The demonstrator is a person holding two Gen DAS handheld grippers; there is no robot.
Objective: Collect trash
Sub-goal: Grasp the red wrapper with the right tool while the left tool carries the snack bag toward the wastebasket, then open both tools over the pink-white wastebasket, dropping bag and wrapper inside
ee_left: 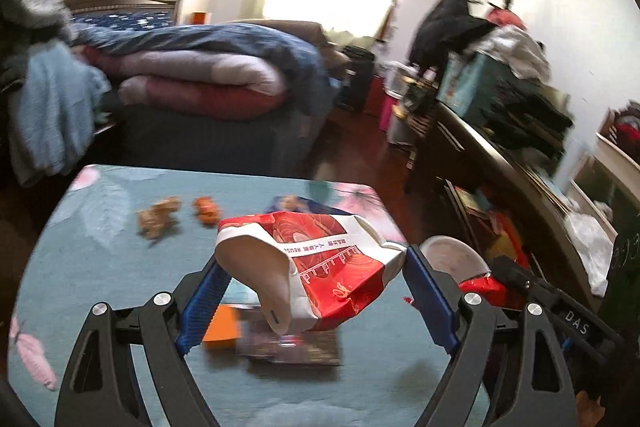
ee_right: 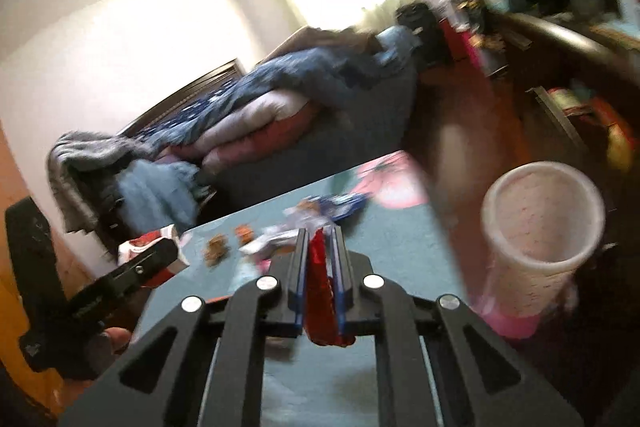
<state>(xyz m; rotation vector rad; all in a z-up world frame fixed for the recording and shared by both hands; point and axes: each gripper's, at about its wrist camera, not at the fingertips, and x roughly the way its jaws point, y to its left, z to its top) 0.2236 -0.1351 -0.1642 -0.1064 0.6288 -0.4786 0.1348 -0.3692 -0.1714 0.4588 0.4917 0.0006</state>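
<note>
My left gripper point(ee_left: 312, 267) is shut on a crumpled red and white paper cup point(ee_left: 320, 267), held above the teal-clothed table point(ee_left: 100, 267). My right gripper point(ee_right: 320, 243) is shut on a red wrapper point(ee_right: 320, 283), held over the table's right side. A white cylindrical bin point(ee_right: 540, 223) with a pink base stands beside the table, right of the right gripper; its rim also shows in the left wrist view point(ee_left: 452, 255). Brown crumbs point(ee_left: 158, 217), an orange scrap point(ee_left: 206, 209) and a blue and white wrapper point(ee_right: 332, 207) lie on the table.
An orange card point(ee_left: 222, 327) and a dark packet point(ee_left: 296, 347) lie under the left gripper. A bed with piled quilts point(ee_left: 200, 75) stands behind the table. A dark cluttered cabinet point(ee_left: 500, 147) runs along the right wall.
</note>
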